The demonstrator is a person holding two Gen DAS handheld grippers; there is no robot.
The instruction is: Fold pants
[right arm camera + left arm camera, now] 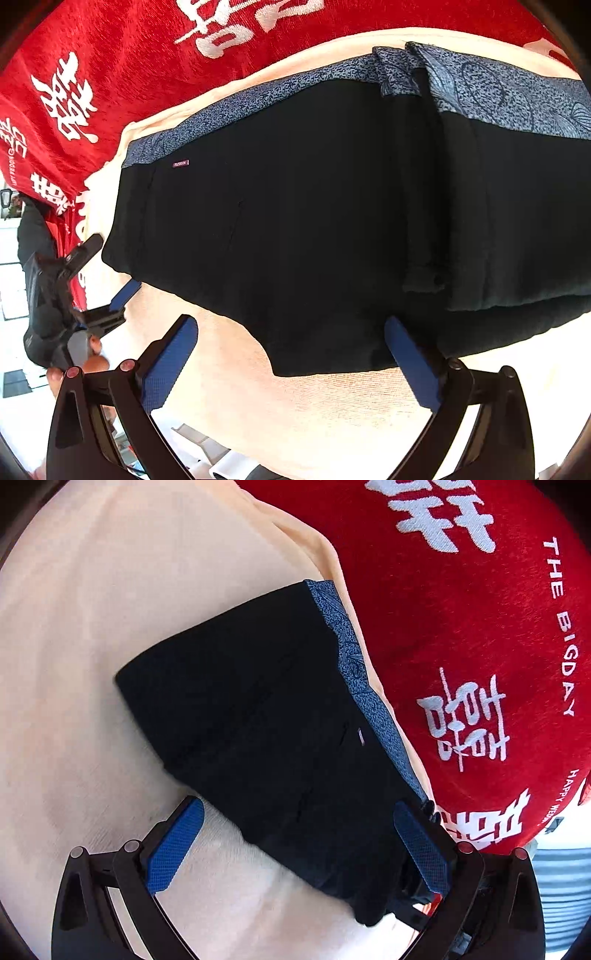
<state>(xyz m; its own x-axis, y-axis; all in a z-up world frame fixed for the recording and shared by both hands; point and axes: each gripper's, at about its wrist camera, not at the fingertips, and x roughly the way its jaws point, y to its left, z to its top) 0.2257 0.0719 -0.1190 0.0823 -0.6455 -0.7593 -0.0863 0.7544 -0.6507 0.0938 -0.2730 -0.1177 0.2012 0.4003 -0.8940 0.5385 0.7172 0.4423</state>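
Both grippers wide open: left gripper [297, 843], right gripper [291, 363] straddle folded pants [295, 206] edge.

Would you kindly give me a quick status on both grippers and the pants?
Left gripper open, right gripper open, jaws empty. Black pants lying folded on cream cloth. Red blanket alongside, nothing in the way.

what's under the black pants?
The black pants lie on a cream cloth, which overlaps a red blanket with white lettering. Whatever supports the cloth beneath the pants is covered.
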